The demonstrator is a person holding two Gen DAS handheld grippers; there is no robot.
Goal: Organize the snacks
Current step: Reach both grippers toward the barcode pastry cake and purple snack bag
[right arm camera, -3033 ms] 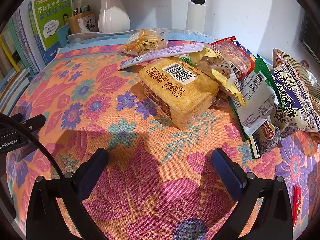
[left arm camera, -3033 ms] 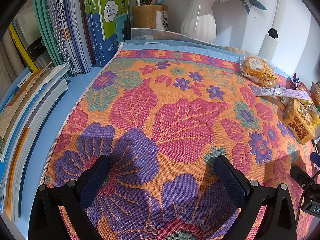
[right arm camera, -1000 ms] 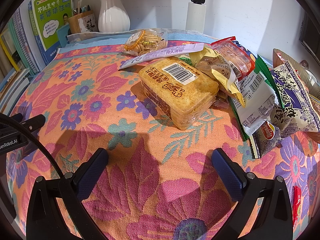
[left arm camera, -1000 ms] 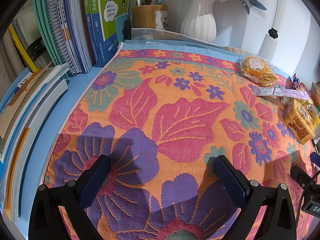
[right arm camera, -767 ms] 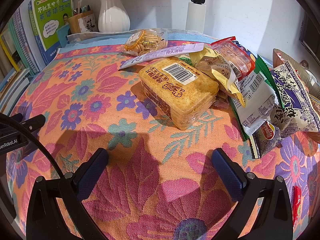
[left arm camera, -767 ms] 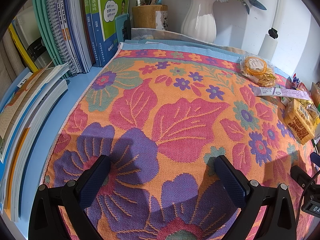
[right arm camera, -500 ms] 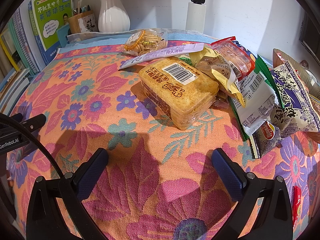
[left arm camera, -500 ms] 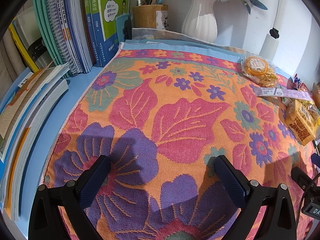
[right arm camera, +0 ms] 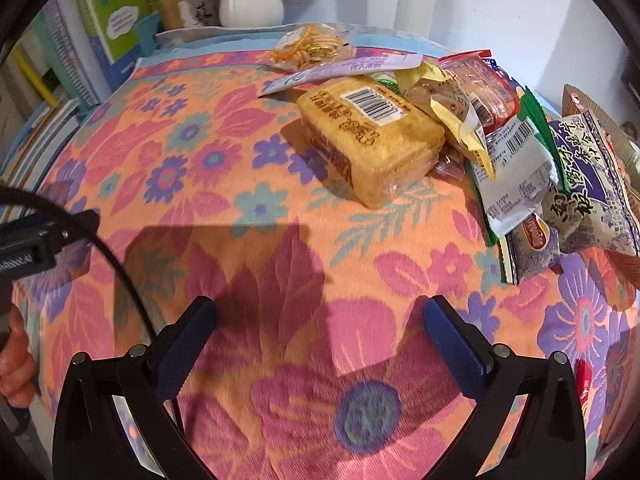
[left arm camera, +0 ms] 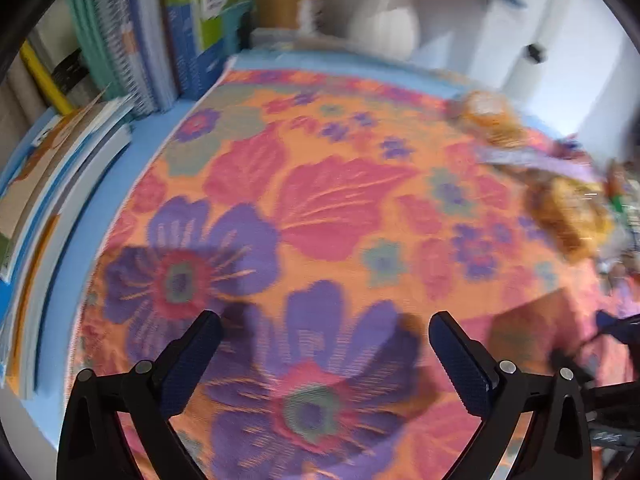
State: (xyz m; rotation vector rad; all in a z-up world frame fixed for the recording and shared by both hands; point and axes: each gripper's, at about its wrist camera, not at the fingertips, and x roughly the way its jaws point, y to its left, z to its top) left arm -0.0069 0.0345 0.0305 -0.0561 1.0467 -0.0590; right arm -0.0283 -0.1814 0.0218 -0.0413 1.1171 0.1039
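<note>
Right gripper [right arm camera: 320, 316] jaws spread wide and empty, golden plastic-wrapped barcoded cake block [right arm camera: 370, 136] ahead, slightly right, left gripper [left arm camera: 324, 334] likewise spread, floral orange cloth [left arm camera: 320, 200] beneath

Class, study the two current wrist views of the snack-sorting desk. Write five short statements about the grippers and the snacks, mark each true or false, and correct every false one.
1. The right gripper is open and holds nothing. True.
2. The left gripper is shut on a packet. False: it is open, over bare floral cloth.
3. The yellow rectangular cake pack with a barcode label lies on the cloth. True.
4. The white ribbed vase stands among the snack packets. False: it stands at the back, by the wall.
5. The snacks are piled towards the right. True.
</note>
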